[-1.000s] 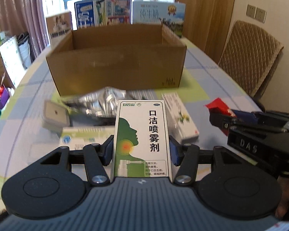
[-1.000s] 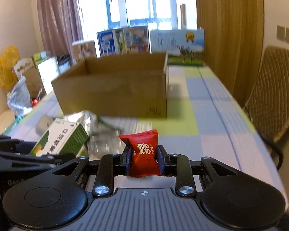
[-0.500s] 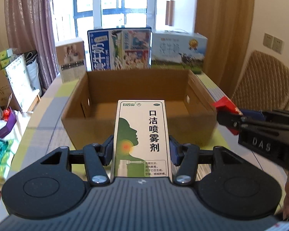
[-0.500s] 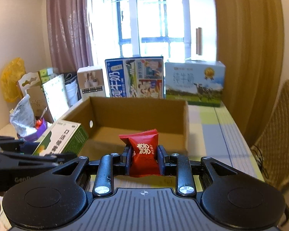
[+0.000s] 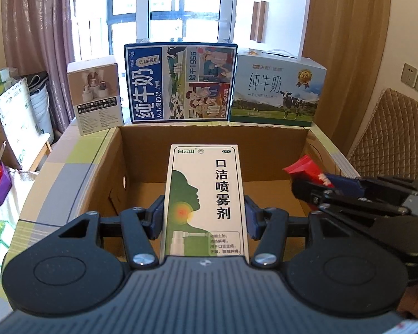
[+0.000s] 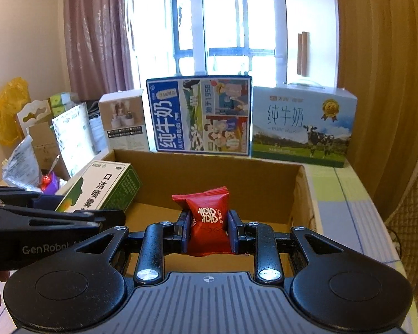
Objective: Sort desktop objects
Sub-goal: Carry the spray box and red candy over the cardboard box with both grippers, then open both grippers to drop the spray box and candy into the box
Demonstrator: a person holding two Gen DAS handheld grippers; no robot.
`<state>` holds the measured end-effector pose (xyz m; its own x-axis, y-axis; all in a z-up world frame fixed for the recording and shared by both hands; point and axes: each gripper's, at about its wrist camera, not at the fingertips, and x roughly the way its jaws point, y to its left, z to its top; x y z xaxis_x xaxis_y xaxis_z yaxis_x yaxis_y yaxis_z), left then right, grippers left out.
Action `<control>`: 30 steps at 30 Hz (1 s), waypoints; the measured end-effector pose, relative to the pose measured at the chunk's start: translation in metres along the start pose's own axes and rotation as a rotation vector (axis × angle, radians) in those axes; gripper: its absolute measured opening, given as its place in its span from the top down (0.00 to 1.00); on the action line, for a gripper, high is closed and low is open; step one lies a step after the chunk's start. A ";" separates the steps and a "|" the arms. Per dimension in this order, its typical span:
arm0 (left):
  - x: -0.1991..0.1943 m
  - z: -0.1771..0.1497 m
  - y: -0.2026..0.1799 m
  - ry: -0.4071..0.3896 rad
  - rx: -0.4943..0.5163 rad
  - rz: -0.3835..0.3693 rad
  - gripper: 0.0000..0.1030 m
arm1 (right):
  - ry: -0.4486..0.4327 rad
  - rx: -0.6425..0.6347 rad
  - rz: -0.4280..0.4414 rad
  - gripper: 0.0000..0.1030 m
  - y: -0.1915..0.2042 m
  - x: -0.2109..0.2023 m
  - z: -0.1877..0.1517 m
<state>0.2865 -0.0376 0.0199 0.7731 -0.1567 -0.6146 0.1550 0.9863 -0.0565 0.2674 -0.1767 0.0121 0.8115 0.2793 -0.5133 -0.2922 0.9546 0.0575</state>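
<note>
We are clamping the spray box [image 5: 204, 203] in our left gripper [image 5: 204, 218], its jaws pressing on both long sides, so the white-and-green carton is lying flat between them and pointing forward. In our right gripper [image 6: 207, 232] we are pinching the red candy packet [image 6: 206, 220], jaws closed on its two flanks with the crimped top edge standing free above them. Both loads are hanging over the near rim of the cardboard box [image 5: 117, 164], above its open interior, the spray box toward the left wall and the candy packet toward the right wall. What we can see of the box floor is looking bare; the part under our grippers is hidden.

Past the far rim of the cardboard box, three cartons are standing in a row along the far edge of the table [image 6: 348, 194]: a small beige carton [image 5: 96, 97] at the left, a blue milk carton [image 5: 179, 83] in the middle, and a pale milk carton with a cow [image 5: 276, 94] at the right.

We judge that the risks from here lie in the release. Our two grippers are sitting close side by side, so opening both at once could be knocking one tool against the other. The long spray box could be catching the left wall or the near rim and tipping out onto the table if we are letting go too near that edge. The packet is soft and light, so it could be clinging to a pad or sliding off line instead of dropping straight.
</note>
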 end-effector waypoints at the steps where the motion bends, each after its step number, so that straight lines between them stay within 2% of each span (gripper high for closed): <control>1: 0.004 0.001 0.001 0.001 -0.005 -0.004 0.51 | 0.003 0.001 0.001 0.76 -0.001 0.004 0.000; 7: 0.026 0.009 0.005 -0.002 -0.030 -0.036 0.51 | 0.014 0.013 -0.004 0.76 -0.007 0.019 -0.004; 15: 0.046 0.015 0.008 0.007 -0.041 -0.036 0.50 | 0.029 0.014 -0.006 0.76 -0.009 0.030 -0.008; 17: 0.046 0.014 0.010 0.008 -0.050 -0.032 0.43 | 0.032 0.018 -0.004 0.76 -0.009 0.031 -0.009; 26: 0.023 -0.002 0.022 -0.014 -0.048 0.000 0.42 | 0.030 0.014 0.008 0.76 -0.004 0.032 -0.010; 28: 0.016 -0.006 0.024 -0.023 -0.046 0.004 0.42 | 0.023 0.016 0.024 0.66 -0.003 0.032 -0.009; 29: 0.012 -0.007 0.025 -0.028 -0.046 0.006 0.42 | 0.016 0.019 0.024 0.52 -0.003 0.031 -0.008; 30: 0.008 -0.009 0.026 -0.032 -0.047 0.009 0.42 | 0.008 0.024 0.023 0.46 -0.004 0.028 -0.008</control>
<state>0.2910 -0.0126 0.0064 0.7937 -0.1486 -0.5898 0.1193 0.9889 -0.0885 0.2871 -0.1734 -0.0094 0.8006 0.3005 -0.5185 -0.2986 0.9502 0.0896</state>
